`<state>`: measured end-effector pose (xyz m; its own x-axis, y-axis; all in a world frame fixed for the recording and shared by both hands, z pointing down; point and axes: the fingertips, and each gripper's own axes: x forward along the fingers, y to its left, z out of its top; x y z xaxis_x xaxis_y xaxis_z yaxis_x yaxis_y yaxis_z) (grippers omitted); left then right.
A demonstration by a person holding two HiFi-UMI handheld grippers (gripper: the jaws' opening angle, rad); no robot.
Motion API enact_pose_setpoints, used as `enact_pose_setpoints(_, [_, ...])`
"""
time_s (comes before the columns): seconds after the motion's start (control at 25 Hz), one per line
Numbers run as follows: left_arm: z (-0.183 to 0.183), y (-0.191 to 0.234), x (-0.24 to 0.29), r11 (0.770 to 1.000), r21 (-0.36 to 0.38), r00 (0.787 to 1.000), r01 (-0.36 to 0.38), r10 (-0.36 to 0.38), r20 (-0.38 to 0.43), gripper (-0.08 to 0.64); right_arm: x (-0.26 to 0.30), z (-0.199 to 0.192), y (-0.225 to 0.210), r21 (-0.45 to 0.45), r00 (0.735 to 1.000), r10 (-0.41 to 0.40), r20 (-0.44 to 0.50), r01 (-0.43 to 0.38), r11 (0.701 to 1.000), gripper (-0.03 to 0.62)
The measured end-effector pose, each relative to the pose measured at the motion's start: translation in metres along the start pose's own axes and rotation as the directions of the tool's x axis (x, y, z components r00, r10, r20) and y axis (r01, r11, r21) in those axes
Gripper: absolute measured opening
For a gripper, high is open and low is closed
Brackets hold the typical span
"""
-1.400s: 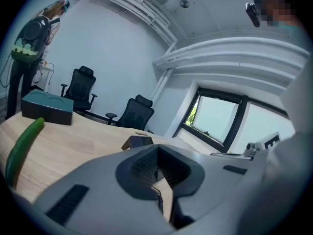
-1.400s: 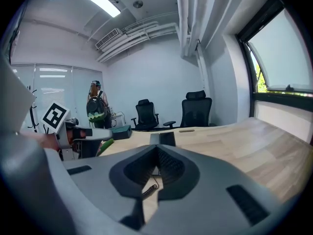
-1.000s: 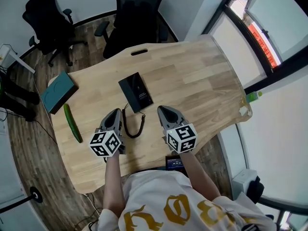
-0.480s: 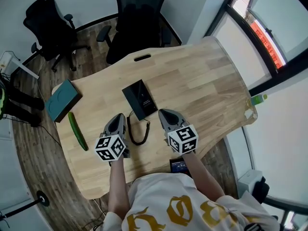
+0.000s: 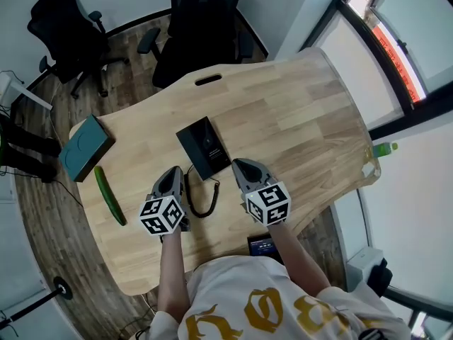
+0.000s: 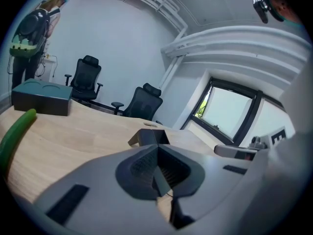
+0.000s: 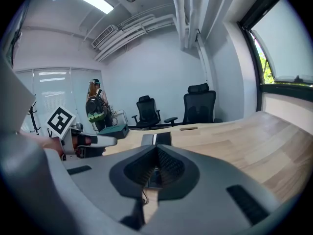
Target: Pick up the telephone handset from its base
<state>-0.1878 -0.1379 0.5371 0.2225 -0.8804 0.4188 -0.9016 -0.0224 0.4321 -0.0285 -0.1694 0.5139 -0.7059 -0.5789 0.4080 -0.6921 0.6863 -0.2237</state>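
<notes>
phone: black phone (image 5: 205,146) on the desk (image 5: 304,112), just ahead of both tips. The handset (image 5: 194,151) lies on its base; I take it to be the left strip, where the coiled cord (image 5: 203,195) joins.
left gripper (image 5: 171,176): fingers pressed together, nothing in them. Shallow downward tilt, just left of the cord.
right gripper (image 5: 241,167): fingers together too, empty. Same shallow tilt, beside the phone's near right corner.
step: approach; no contact with the phone yet.
how: open one gripper wide before going in, straddle the handset across its narrow width near mid-length, close firmly, lift straight up.
spare gripper: press down on the base so it stays put.
risk: base looks light and may rise with the handset; the cord could drag it.
clutter: cucumber (image 5: 110,195) and teal box (image 5: 85,147) lie well to the left, out of the way.
</notes>
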Motion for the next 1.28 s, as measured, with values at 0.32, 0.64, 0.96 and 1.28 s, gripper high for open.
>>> enact_pose_setpoints(0.32, [-0.004,0.012,0.024,0.998,-0.054,1.0,0.017,-0.018,-0.023,0.008,0.023,-0.012,-0.012,-0.003,0.998,0.031,-0.054,-0.031,1.0,0.006])
enact_pose_setpoints(0.64, [-0.023,0.016,0.042,0.994,-0.107,0.995,0.033,-0.043,-0.086,0.008,0.048,-0.023,-0.019,-0.019,0.993,0.063,-0.097,-0.065,0.998,0.006])
enact_pose_setpoints(0.96, [-0.035,0.022,0.056,0.988,-0.148,0.988,0.05,-0.07,-0.135,0.008,0.066,-0.023,-0.026,0.041,0.988,0.12,-0.096,-0.116,0.992,0.006])
enact_pose_setpoints(1.28, [-0.043,0.015,0.071,0.957,-0.261,0.974,0.128,-0.17,-0.147,0.156,0.073,-0.03,-0.031,0.077,0.984,0.154,-0.093,-0.147,0.986,0.006])
